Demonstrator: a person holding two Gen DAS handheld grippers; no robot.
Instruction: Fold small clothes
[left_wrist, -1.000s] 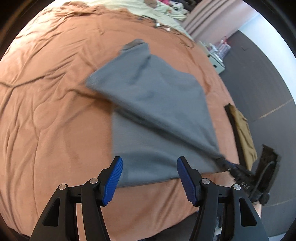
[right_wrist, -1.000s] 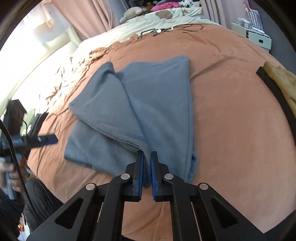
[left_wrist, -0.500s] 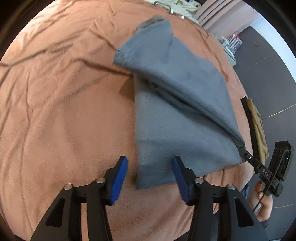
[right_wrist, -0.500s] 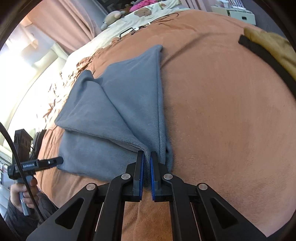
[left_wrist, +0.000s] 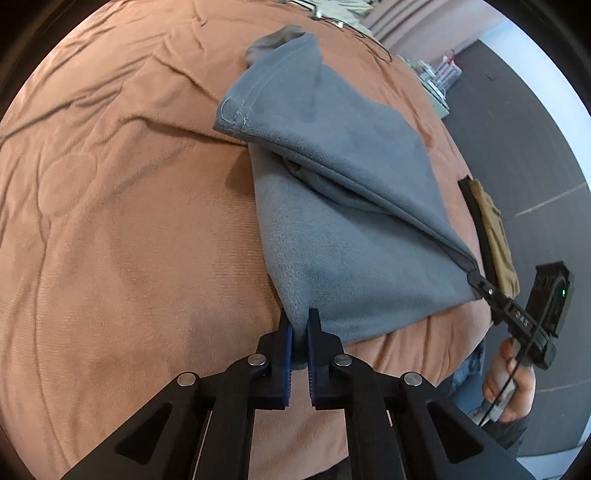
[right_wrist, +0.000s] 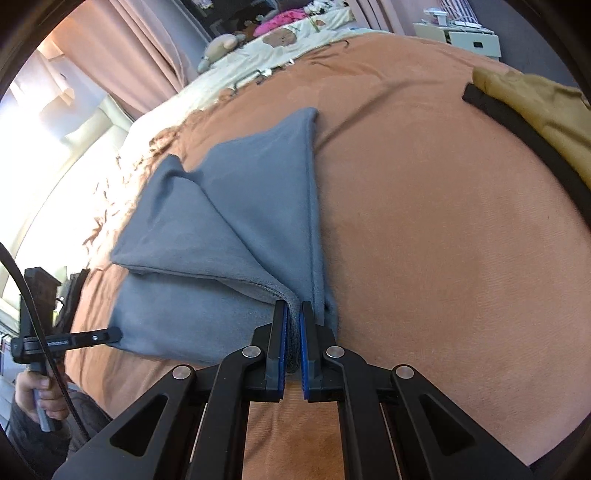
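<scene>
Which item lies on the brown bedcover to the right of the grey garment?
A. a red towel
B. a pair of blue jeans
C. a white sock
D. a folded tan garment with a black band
D: a tan garment with a black band lies to the right of the grey garment on the bedcover.

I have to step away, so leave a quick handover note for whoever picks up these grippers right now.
Left gripper: jaws have just closed on the near left corner of the grey garment.
Right gripper: jaws shut on the near right corner, pinching several layers.
Garment lies on the orange bedspread, one flap already folded diagonally across it.
A tan garment lies at the bed's right edge.
Left: carry both corners over to finish the fold.
</scene>
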